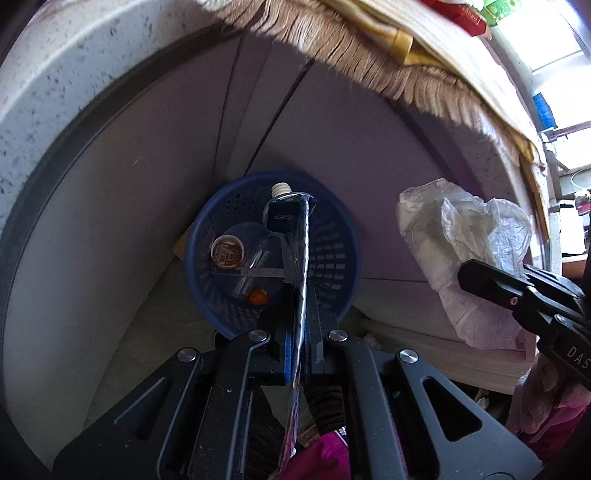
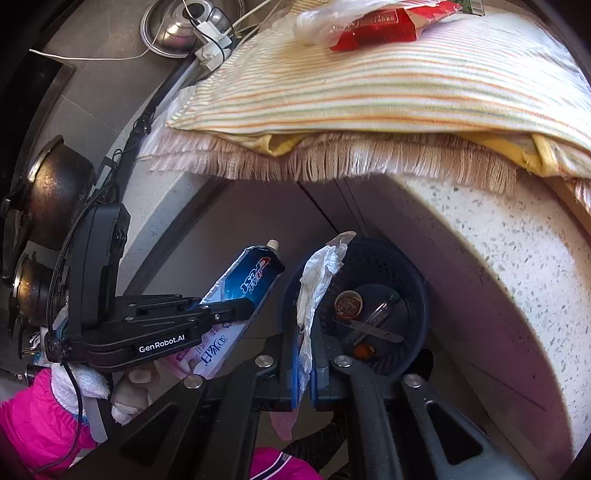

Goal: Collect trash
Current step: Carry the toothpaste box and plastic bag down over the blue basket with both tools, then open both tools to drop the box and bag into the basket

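Two grippers were angled down toward a blue perforated basket (image 1: 332, 236) that sat on the floor against a grey cabinet front, below a speckled stone counter (image 2: 491, 236). The left gripper (image 1: 300, 295) had its fingers pinched on a flattened blue toothpaste tube (image 1: 291, 221), the tube's white uncapped neck pointing away over the basket's far rim. The right gripper (image 2: 303, 332) had its fingers pressed together on a crumpled piece of thin white plastic wrap (image 2: 317, 280), which stood up beside the basket's near left rim. Inside the basket lay a round brown lid (image 2: 348, 305), a clear bottle, and something small and orange. A fringed cloth (image 2: 332, 162) hung over the counter edge above, under a striped cloth with a red wrapper (image 2: 376, 27) on top. A pink sleeve (image 2: 40, 421) showed behind the left gripper.
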Available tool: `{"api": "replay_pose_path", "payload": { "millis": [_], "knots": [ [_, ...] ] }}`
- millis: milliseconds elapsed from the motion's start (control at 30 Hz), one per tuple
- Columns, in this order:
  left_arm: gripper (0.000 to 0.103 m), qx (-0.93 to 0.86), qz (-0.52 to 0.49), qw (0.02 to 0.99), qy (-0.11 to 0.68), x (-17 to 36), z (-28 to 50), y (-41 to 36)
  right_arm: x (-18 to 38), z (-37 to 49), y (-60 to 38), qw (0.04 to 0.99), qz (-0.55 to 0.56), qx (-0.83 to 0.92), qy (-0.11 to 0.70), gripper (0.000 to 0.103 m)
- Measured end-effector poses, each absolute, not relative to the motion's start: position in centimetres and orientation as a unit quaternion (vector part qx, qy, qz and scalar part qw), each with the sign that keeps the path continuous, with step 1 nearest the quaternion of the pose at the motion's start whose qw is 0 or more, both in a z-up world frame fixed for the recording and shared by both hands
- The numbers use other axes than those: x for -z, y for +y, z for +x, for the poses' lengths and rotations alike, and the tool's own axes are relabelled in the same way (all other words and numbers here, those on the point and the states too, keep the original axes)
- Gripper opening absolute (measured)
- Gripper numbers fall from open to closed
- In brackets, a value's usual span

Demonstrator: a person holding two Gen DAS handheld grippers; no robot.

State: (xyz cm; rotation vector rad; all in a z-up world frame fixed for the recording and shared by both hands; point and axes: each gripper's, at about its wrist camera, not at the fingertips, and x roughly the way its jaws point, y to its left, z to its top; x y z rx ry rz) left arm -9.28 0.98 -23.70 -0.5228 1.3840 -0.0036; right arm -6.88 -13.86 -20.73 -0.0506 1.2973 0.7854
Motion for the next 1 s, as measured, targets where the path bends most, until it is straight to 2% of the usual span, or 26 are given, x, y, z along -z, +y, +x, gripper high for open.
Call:
{"api": "replay_pose_path", "payload": {
  "millis": [633, 933, 1000],
  "knots": [
    [0.001, -0.018, -0.212, 0.703, 0.679, 29.9, -8.5, -1.3, 27.5, -7.2, -12.0, 0.713, -0.098, -0.329, 0.612, 0.003],
    [0.001, -0.030, -0.201, 0.700, 0.685, 31.2, -8.1, -1.8, 28.4, -6.9, -11.3, 0.715, -0.100, -0.325, 0.611, 0.007],
    [0.001, -0.032, -0.198, 0.701, 0.684, 31.1, -8.0, -1.7, 28.3, -6.7, -11.2, 0.716, -0.101, -0.324, 0.610, 0.010]
  ]
}}
